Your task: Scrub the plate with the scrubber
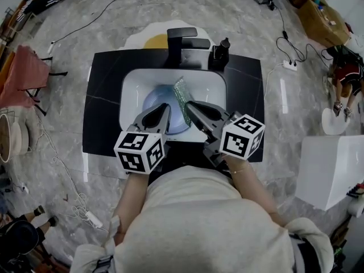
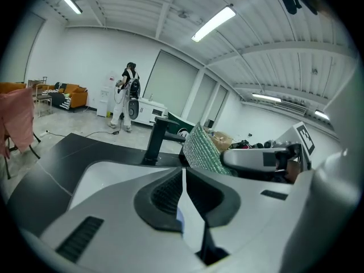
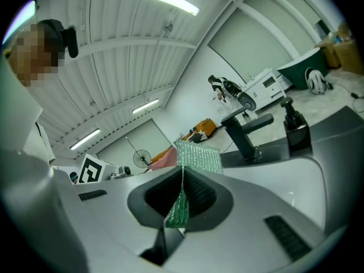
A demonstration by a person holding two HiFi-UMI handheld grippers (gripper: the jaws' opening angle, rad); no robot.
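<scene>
A round blue plate [image 1: 154, 99] stands tilted in the white sink [image 1: 132, 87]. My left gripper [image 1: 165, 108] is shut on its near rim; in the left gripper view the plate [image 2: 190, 226] shows edge-on as a thin pale strip between the closed jaws of that gripper [image 2: 183, 175]. My right gripper [image 1: 190, 106] is shut on a green mesh scrubber [image 1: 182, 94], which stands upright against the plate's right side. In the right gripper view the scrubber [image 3: 199, 155] sticks up from the pinched jaws of the gripper [image 3: 182, 172]. The scrubber [image 2: 202, 149] also appears in the left gripper view.
A black faucet [image 1: 185, 38] and a black soap dispenser [image 1: 220, 51] stand behind the basin on the black counter [image 1: 102, 101]. A white box [image 1: 333, 169] stands on the floor to the right, cables trail around, and a chair with pink cloth [image 1: 23, 75] is at the left.
</scene>
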